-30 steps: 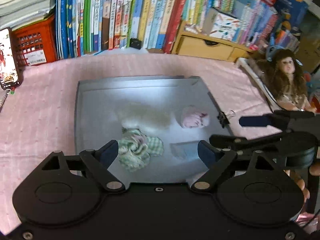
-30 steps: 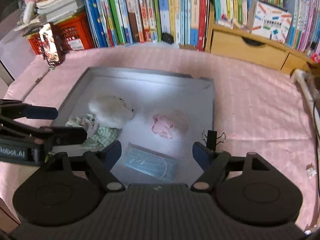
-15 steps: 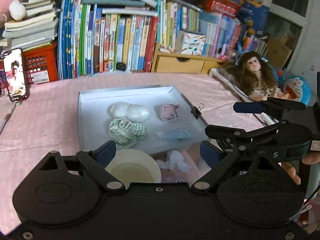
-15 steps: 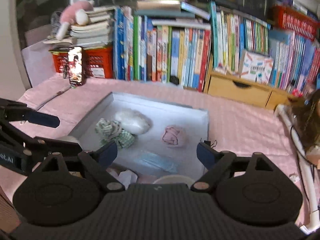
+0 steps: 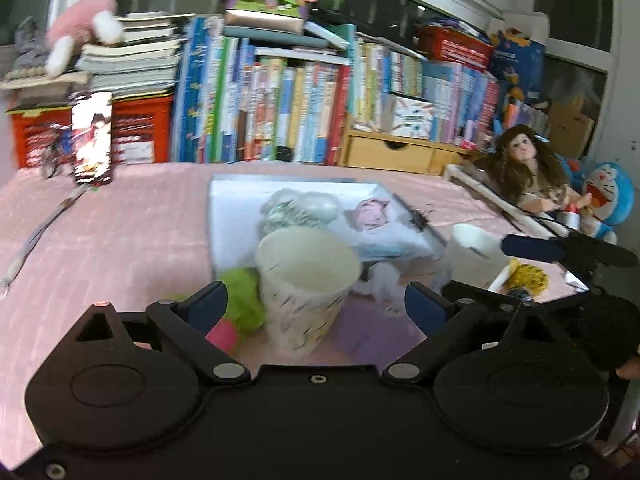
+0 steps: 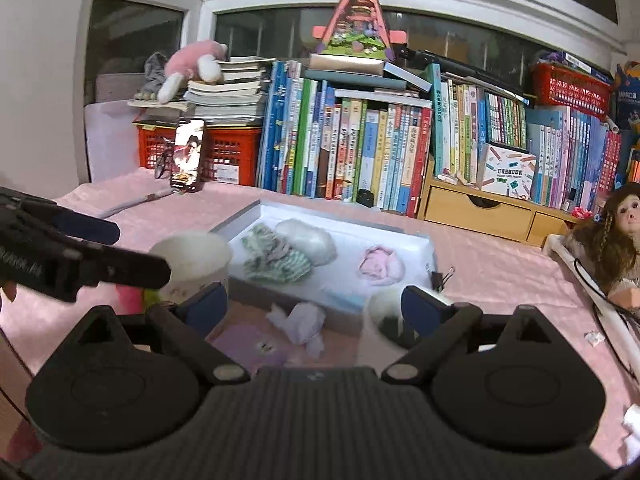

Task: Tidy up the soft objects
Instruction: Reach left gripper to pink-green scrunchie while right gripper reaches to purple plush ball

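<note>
A grey tray [image 6: 348, 230] [image 5: 236, 216] on the pink tablecloth holds a green checked cloth [image 6: 276, 258], a white fluffy wad [image 6: 310, 240], a pink cloth [image 6: 380, 266] and a blue face mask [image 5: 386, 248]. My left gripper [image 5: 316, 306] is open and empty, pulled back behind a paper cup [image 5: 306, 288]. My right gripper [image 6: 314, 308] is open and empty, near a crumpled tissue [image 6: 302, 322] and a second cup [image 6: 386, 320]. A green and pink soft thing [image 5: 236, 312] lies left of the first cup.
A purple card [image 6: 248, 346] lies in front of the tray. A binder clip [image 6: 442, 278] sits at the tray's right edge. A doll [image 6: 608, 240] lies at right. Books [image 6: 360, 152], a phone [image 6: 188, 156] and red crates stand at the back.
Both grippers pulled back and up from over the tray. The cups, tissue and near items came into view. Both stayed open.
</note>
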